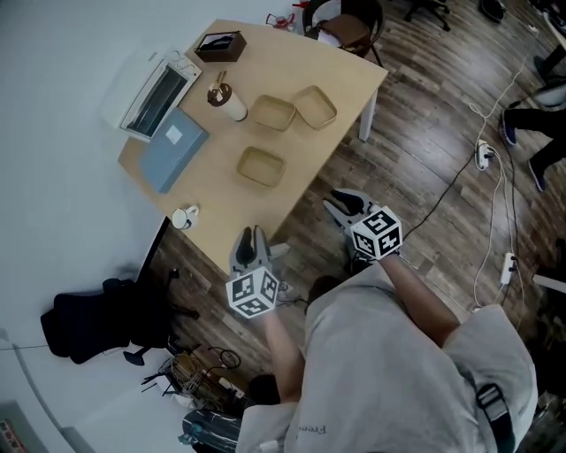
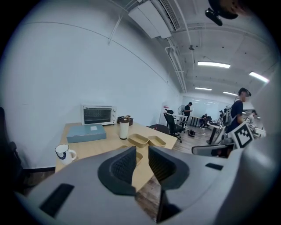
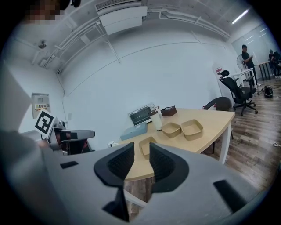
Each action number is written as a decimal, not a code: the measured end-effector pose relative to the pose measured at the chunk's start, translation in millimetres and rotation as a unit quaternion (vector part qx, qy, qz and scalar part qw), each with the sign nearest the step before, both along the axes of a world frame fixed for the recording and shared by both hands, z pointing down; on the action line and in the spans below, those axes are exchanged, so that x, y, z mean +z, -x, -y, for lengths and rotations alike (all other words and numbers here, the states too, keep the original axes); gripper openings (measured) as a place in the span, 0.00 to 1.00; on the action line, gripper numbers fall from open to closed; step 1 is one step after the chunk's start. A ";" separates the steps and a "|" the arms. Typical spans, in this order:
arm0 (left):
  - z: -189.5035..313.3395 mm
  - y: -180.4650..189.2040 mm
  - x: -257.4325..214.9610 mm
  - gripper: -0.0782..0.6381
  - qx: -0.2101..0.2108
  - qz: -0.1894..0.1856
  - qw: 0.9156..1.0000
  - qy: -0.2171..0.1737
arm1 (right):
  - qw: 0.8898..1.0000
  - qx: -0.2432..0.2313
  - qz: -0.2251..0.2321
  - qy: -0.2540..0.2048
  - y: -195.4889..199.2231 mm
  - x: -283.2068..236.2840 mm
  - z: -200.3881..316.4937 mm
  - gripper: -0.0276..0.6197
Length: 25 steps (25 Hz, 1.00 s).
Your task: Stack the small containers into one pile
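Three shallow tan containers sit apart on the wooden table: one nearest the front edge and two side by side farther back. Both grippers hover over the floor, short of the table's near edge. My left gripper is open with nothing between its jaws. My right gripper is also open and empty. In the left gripper view the back pair shows above the jaws. In the right gripper view the near container lies just past the jaws, with the pair beyond.
On the table stand a white toaster oven, a flat blue box, a tall white cup, a dark box and a mug at the near corner. A chair stands behind; cables cross the floor.
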<state>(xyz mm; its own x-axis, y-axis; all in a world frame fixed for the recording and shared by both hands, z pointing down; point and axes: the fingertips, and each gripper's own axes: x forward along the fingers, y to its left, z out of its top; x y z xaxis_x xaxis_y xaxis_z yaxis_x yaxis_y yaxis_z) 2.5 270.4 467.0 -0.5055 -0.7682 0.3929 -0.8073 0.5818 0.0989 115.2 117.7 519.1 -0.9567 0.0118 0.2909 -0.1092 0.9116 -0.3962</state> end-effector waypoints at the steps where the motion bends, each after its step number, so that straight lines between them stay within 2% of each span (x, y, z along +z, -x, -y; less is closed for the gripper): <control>1: 3.2 0.6 1.3 0.22 -0.003 0.000 1.000 0.001 | 1.000 -0.004 -0.001 0.001 1.5 2.1 3.3 0.21; 6: 16.9 2.9 10.6 0.22 -0.004 -0.008 1.000 0.013 | 1.000 -0.014 -0.011 0.011 8.5 13.1 17.9 0.21; 16: 43.5 30.1 22.3 0.22 -0.002 -0.024 0.999 0.025 | 0.999 -0.021 -0.037 0.018 22.3 31.9 38.0 0.21; 25: 75.5 92.2 48.0 0.22 0.033 -0.051 0.998 0.027 | 0.995 -0.058 -0.086 -0.008 59.9 50.4 33.0 0.21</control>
